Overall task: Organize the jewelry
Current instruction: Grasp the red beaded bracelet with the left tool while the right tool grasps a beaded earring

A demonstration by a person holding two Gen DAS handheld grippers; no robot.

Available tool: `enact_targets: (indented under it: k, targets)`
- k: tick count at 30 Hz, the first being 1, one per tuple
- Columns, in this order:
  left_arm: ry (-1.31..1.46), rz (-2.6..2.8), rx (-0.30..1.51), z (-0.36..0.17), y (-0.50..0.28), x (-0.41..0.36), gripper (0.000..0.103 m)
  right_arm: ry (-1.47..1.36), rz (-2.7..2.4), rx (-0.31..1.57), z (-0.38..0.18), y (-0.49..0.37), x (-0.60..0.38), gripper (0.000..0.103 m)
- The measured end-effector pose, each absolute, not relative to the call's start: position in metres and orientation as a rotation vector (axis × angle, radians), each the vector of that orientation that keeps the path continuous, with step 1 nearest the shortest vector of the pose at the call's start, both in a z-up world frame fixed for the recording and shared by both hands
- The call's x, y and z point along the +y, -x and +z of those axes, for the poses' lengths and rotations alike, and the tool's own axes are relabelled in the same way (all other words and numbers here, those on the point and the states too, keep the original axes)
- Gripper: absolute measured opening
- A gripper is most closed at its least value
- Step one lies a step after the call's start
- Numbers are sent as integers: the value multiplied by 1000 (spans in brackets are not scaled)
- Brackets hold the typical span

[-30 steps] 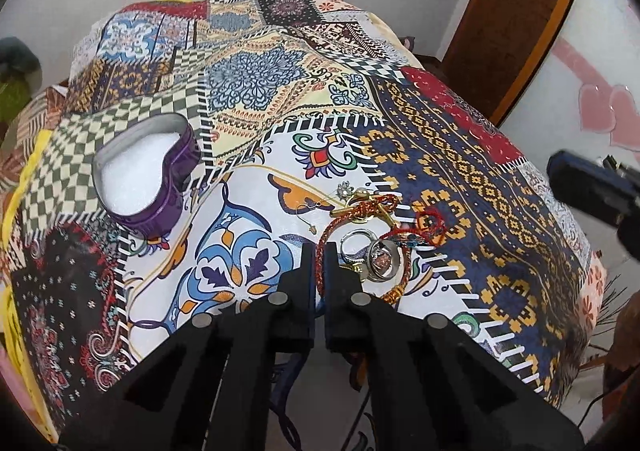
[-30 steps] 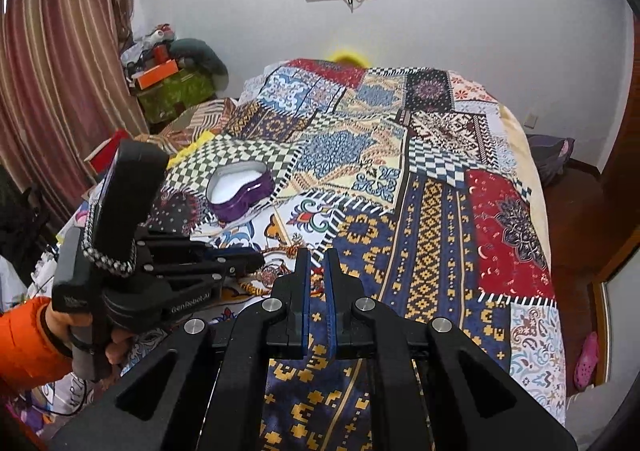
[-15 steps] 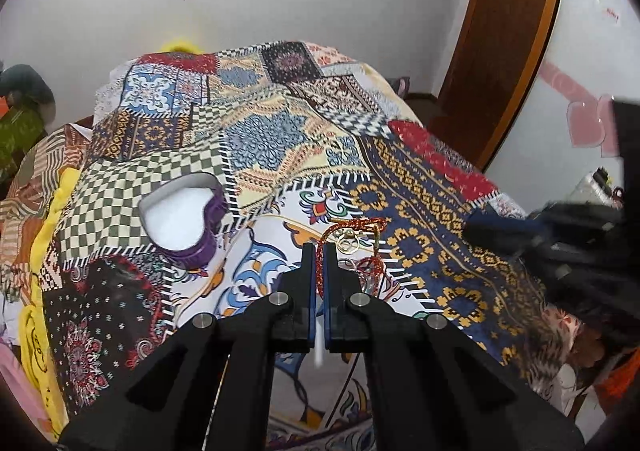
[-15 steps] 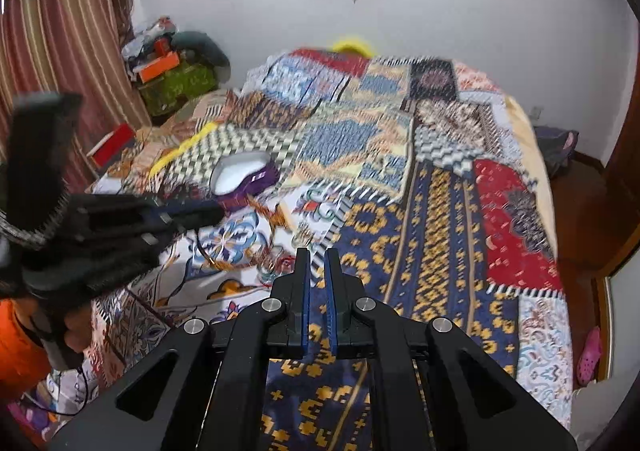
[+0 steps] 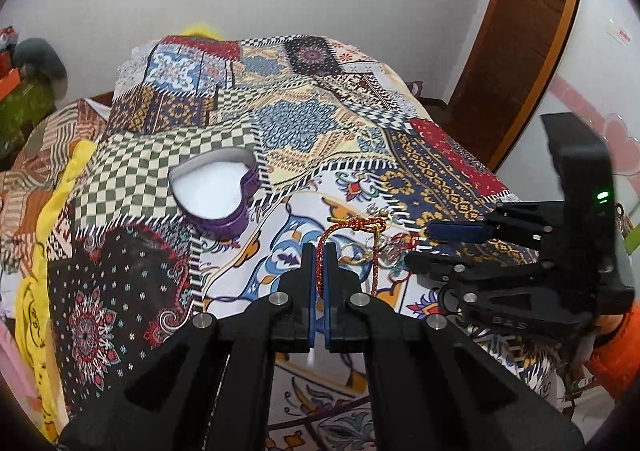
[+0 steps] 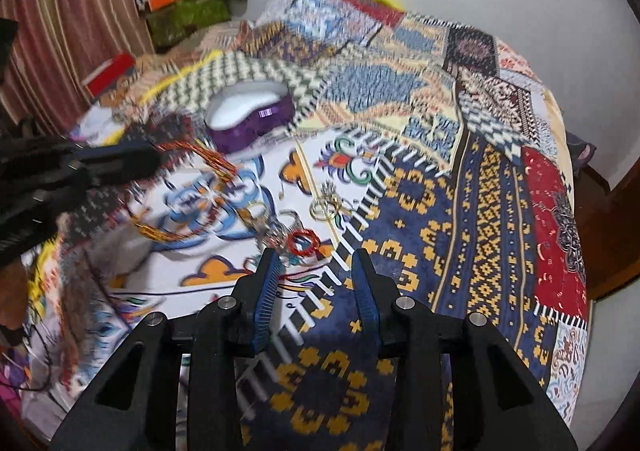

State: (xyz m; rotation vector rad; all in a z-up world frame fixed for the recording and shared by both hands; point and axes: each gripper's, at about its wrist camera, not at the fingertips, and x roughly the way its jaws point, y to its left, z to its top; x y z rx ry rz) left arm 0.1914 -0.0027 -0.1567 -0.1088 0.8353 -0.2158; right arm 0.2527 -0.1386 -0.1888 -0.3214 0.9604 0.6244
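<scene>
My left gripper [image 5: 320, 249] is shut on a red-and-gold braided bracelet [image 5: 352, 225], whose loop hangs above the bedspread. In the right wrist view the same gripper [image 6: 152, 161] shows at the left with the blurred bracelet [image 6: 200, 159] dangling from it. A purple heart-shaped box [image 5: 216, 191] with a white lining lies open at the far left, and is also seen as the purple box [image 6: 252, 123]. My right gripper [image 6: 316, 257] hovers low over the jewelry pile [image 6: 276, 231]. Its jaws are opening, with nothing pressed between them. A small red ring [image 6: 302, 243] lies just beyond its fingertips, and gold rings [image 6: 326, 207] sit farther off.
A patchwork bedspread [image 6: 480, 179] covers the whole bed. A brown door [image 5: 520, 31] stands to the right, and a striped curtain [image 6: 60, 31] with piled clutter [image 6: 180, 3] to the left. A person's orange sleeve [image 5: 616, 355] shows behind the right gripper.
The left gripper has lifted the bracelet off the jewelry pile. The right gripper has dropped toward the pile, and its jaws have gone from shut to parted.
</scene>
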Motion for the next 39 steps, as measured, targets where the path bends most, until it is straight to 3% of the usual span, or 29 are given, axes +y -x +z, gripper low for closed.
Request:
enact_targets:
  k: [2, 4, 5, 15, 17, 19, 20, 27, 29, 31, 34, 39]
  targets:
    - [119, -212, 840, -160, -191, 0, 1, 335, 634, 962, -192, -252, -135, 28]
    - [127, -210, 843, -162, -191, 2, 1, 352, 644, 954, -191, -249, -131, 11]
    - [130, -209, 845, -163, -190, 3, 1, 360, 651, 951, -191, -248, -129, 8]
    - [122, -197, 819, -158, -181, 6, 1, 288, 671, 965, -180, -248, -135, 4]
    - [129, -198, 817, -157, -180, 7, 1, 254, 684, 1006, -179, -249, -136, 9]
    - [132, -197, 815, -156, -180, 8, 1, 244, 686, 1023, -181, -247, -133, 41]
    - [134, -196, 814, -156, -179, 8, 1, 244, 682, 1015, -182, -246, -132, 48]
    - [137, -184, 815, -157, -176, 13, 1, 337, 661, 995, -194, -245, -110, 50]
    - [139, -181, 814, -157, -175, 15, 1, 345, 655, 993, -194, -247, -110, 40]
    - [143, -179, 812, -156, -174, 18, 1, 342, 644, 993, -195, -250, -112, 21]
    - [142, -175, 807, -155, -172, 19, 1, 347, 633, 987, -195, -249, -117, 9]
    - [142, -172, 807, -155, -172, 18, 1, 315, 623, 977, -192, -247, -124, 7]
